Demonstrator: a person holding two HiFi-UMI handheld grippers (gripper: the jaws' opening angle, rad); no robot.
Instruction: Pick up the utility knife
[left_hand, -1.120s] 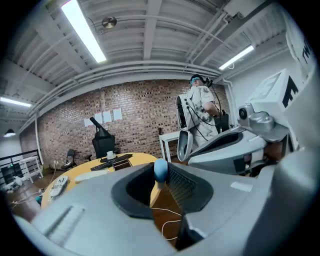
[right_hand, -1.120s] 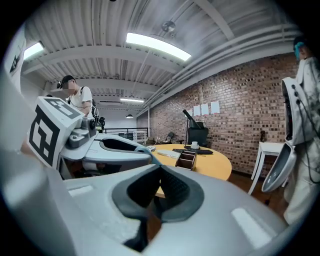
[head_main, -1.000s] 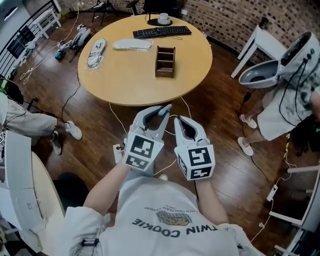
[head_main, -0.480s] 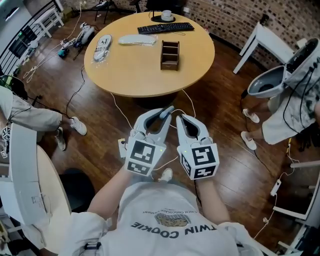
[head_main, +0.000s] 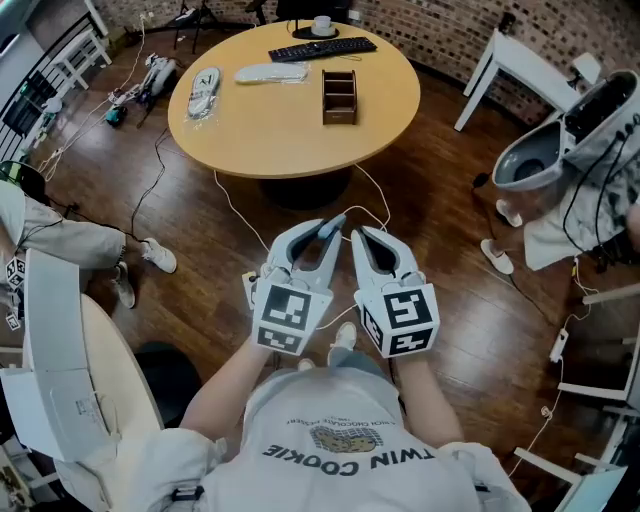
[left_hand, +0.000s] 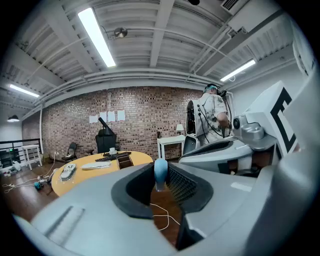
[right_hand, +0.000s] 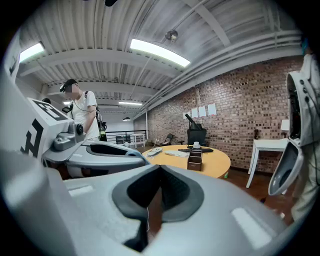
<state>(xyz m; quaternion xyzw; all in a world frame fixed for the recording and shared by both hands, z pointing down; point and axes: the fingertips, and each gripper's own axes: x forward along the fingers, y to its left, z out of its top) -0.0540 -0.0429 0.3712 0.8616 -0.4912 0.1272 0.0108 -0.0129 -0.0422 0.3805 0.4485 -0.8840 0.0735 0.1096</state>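
In the left gripper (head_main: 330, 228), the utility knife (left_hand: 160, 171) sits clamped; right gripper (head_main: 358, 240) closed, empty.

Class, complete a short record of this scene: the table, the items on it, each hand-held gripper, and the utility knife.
Table: round, wooden, ahead of the person
On it: keyboard, cup, wooden organiser, white pouch, wrapped item
Left hand-held gripper: jaws together, empty, over the floor
Right hand-held gripper: the same
Utility knife: cannot be made out

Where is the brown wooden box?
In the head view, the wooden box stands right of centre on the round table, nearer us than the black keyboard.
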